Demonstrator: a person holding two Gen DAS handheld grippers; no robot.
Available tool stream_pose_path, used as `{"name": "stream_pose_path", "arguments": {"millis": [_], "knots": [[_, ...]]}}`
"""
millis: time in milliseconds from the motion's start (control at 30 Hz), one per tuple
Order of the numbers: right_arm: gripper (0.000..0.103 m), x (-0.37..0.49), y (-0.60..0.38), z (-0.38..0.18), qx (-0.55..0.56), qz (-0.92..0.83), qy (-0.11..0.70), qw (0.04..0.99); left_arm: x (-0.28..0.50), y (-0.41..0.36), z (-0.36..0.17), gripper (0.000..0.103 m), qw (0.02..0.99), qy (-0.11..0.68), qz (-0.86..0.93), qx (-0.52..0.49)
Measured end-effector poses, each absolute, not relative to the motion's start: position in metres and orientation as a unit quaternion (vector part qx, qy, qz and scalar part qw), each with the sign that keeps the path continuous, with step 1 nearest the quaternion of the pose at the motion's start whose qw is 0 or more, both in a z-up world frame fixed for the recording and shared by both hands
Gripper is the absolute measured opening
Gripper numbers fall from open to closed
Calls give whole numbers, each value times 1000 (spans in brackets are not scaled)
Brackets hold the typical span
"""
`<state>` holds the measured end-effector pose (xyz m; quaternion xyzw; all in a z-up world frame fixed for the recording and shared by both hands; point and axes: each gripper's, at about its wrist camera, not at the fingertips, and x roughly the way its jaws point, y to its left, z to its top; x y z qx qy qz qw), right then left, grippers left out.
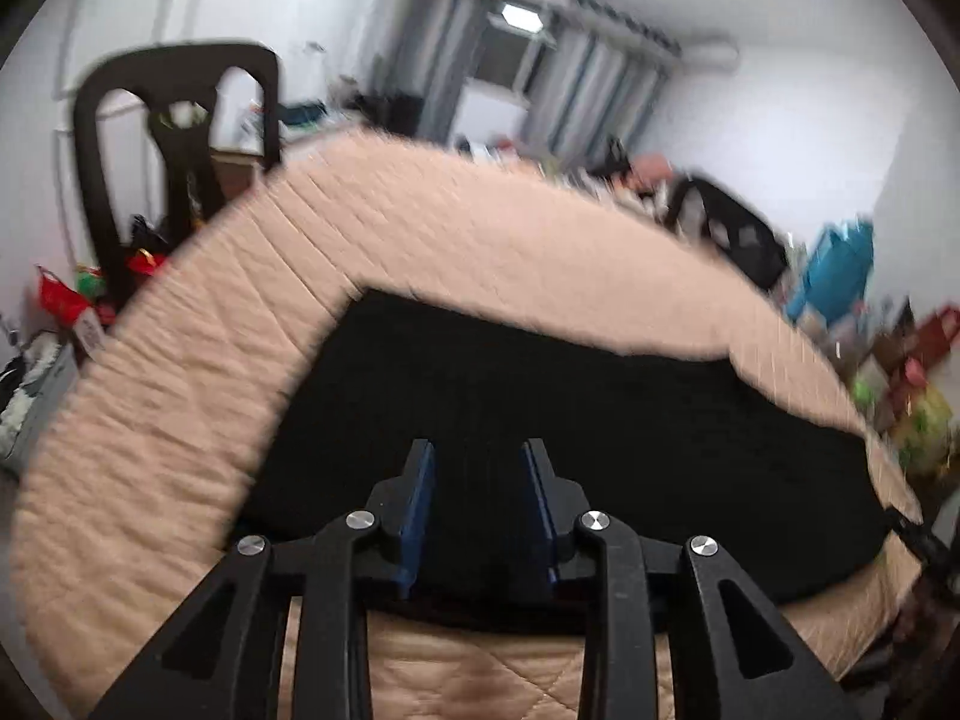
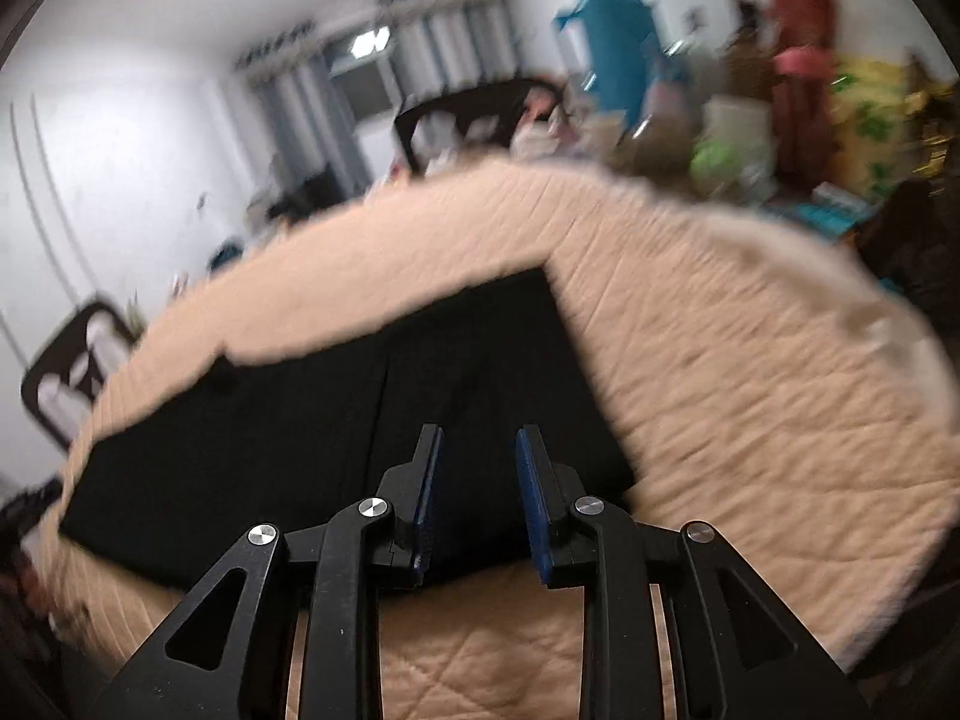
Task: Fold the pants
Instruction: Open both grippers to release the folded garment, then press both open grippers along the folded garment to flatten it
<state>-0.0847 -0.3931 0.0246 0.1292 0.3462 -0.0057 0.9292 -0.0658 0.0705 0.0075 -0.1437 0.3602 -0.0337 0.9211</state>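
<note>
- The black pants (image 1: 540,420) lie flat on a bed covered with a tan quilt (image 1: 420,228), folded into a long band, near the quilt's front edge.
- The left gripper (image 1: 478,450) points down at a slant over the near edge of the pants; its jaws stand partly apart with nothing pinched between the blue pads.
- The right gripper (image 2: 478,438) slants down over the pants (image 2: 300,420) the same way, jaws partly apart, holding nothing.
- Both views are blurred.
- Black chairs (image 1: 180,138) stand beyond the bed; colourful bags (image 2: 810,108) are piled by the wall, contents unclear.
</note>
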Motion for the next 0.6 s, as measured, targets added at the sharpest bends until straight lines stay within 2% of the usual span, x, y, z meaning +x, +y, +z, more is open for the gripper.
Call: {"name": "stream_pose_path", "arguments": {"millis": [100,333,600], "knots": [[26,-85,-385,23,84,-11,346,935,-65,64,3,33,924,365,-25,-112],[26,-51,-376,47,62,13,318,946,-28,59,30,34,932,353,-32,-80],[26,26,-374,36,29,-2,374,927,36,50,17,34,912,407,-6,-38]]}}
